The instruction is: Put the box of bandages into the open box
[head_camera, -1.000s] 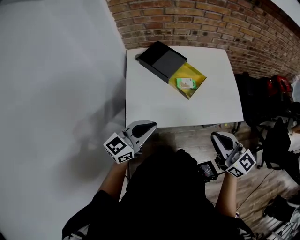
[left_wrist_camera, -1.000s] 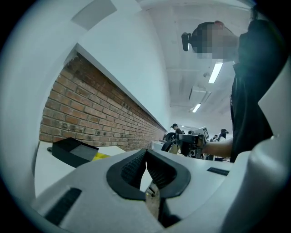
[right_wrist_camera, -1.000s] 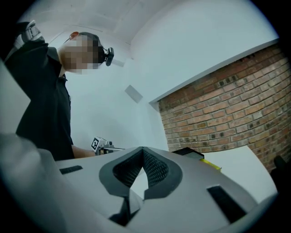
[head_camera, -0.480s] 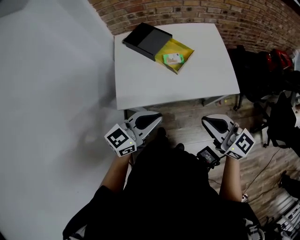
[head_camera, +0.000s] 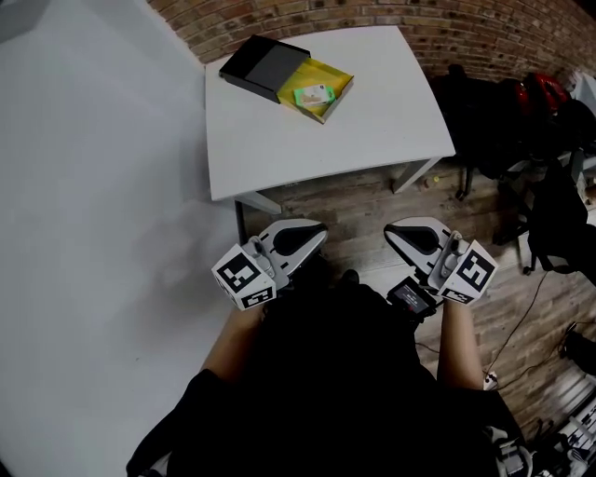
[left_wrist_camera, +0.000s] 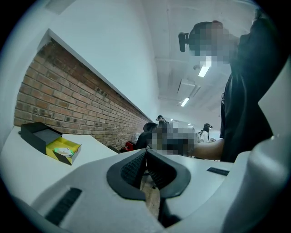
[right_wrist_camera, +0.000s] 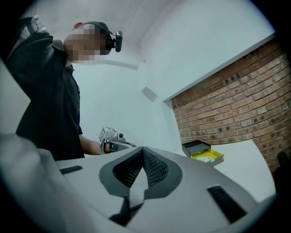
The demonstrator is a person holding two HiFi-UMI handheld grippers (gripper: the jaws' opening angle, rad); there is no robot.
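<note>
Finds the box of bandages [head_camera: 315,94] lying inside the open box [head_camera: 338,80] at the far left of the table [head_camera: 317,144], farther off than a second ago, with left gripper [head_camera: 320,232] and right gripper [head_camera: 390,233] both closed, empty, drawn back over the wooden floor [head_camera: 358,200].

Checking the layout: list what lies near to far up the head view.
Dark top, left gripper beside right gripper, wooden floor, white table, box of bandages in the open box, black cover, brick wall.
</note>
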